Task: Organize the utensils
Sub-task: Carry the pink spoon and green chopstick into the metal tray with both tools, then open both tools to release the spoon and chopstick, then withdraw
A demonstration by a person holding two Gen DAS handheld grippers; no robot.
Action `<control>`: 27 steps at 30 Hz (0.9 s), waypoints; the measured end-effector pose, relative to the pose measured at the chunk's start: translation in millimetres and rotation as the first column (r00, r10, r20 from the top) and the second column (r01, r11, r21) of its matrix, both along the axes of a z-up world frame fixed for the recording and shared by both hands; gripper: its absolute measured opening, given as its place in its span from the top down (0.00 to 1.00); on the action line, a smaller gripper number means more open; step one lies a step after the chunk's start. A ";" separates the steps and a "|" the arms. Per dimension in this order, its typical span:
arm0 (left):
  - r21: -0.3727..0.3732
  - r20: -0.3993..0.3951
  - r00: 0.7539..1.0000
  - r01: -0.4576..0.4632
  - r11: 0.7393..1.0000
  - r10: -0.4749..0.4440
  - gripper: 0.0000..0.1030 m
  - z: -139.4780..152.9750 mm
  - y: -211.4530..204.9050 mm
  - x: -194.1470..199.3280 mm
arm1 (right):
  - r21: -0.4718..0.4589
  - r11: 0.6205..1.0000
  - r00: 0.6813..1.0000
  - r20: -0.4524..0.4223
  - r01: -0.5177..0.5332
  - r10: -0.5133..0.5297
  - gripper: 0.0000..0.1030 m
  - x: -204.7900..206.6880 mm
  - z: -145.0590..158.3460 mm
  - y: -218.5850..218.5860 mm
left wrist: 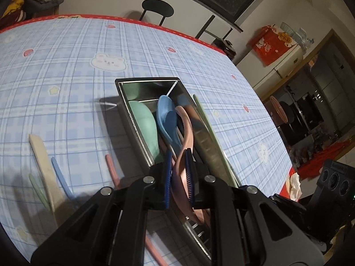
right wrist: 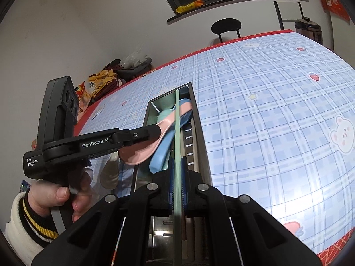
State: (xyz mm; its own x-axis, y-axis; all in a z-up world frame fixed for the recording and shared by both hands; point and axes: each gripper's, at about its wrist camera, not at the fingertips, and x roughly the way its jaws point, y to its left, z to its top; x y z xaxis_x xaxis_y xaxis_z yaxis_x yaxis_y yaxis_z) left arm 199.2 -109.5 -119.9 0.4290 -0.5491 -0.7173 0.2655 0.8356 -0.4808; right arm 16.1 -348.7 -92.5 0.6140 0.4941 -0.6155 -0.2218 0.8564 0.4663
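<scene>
A steel utensil tray (left wrist: 144, 139) lies on the blue plaid tablecloth and holds a green spoon (left wrist: 144, 122) and a blue spoon (left wrist: 167, 117). My left gripper (left wrist: 178, 173) is shut on a pink spoon (left wrist: 186, 137), held over the tray; it also shows in the right wrist view (right wrist: 142, 148). My right gripper (right wrist: 177, 179) is shut on a pale green chopstick (right wrist: 177, 133) that lies along the tray (right wrist: 199, 133); it runs along the tray's right wall in the left wrist view (left wrist: 213, 133).
On the cloth left of the tray lie a cream spoon (left wrist: 42, 155), a blue chopstick (left wrist: 61, 175), a green chopstick (left wrist: 37, 190) and a pink chopstick (left wrist: 112, 168). A black chair (left wrist: 157, 8) stands behind the far table edge.
</scene>
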 end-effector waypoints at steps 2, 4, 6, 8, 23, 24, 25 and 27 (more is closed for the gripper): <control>-0.009 -0.006 1.000 -0.008 1.000 0.008 0.85 -0.4 -1.1 0.0 | -0.001 1.000 1.000 -0.003 0.006 -0.006 0.94 0.8 -0.2 0.0; -0.013 -0.009 1.000 -0.022 1.000 0.021 0.85 -0.7 -3.8 0.2 | -0.001 1.000 1.000 -0.003 0.013 -0.013 0.94 2.1 0.0 1.8; -0.020 -0.011 0.999 -0.050 0.999 0.050 0.85 -1.1 -5.7 0.9 | -0.004 1.000 1.000 -0.005 0.018 -0.018 0.94 2.7 -1.1 4.1; -0.025 -0.011 0.997 -0.081 0.996 0.081 0.85 -1.8 -5.7 -0.7 | -0.009 1.000 1.000 -0.011 0.028 -0.028 0.94 4.7 -2.6 6.1; -0.041 0.074 0.989 -0.124 0.991 0.127 0.61 21.8 3.3 -5.2 | -0.069 0.996 0.999 -0.010 0.048 -0.049 0.93 5.9 -3.5 11.6; -0.035 0.088 0.988 -0.128 0.991 0.130 0.60 26.0 8.7 -6.3 | -0.074 0.996 0.999 -0.005 0.046 -0.047 0.93 5.6 -1.9 13.1; -0.030 0.099 0.986 -0.131 0.991 0.133 0.57 29.3 14.0 -7.5 | -0.080 0.996 0.999 0.002 0.043 -0.043 0.93 5.4 -0.1 14.8; -0.012 0.127 0.982 -0.139 0.990 0.140 0.55 36.7 24.9 -11.8 | -0.094 0.995 0.999 0.018 0.041 -0.040 0.91 3.9 5.0 17.4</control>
State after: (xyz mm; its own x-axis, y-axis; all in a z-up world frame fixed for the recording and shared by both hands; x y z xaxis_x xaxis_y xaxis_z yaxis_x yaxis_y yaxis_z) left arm 187.4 -84.6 -83.2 0.5890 -0.4797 -0.6503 0.2056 0.8672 -0.4535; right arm 20.1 -331.3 -87.5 0.6424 0.4088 -0.6482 -0.1928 0.9048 0.3796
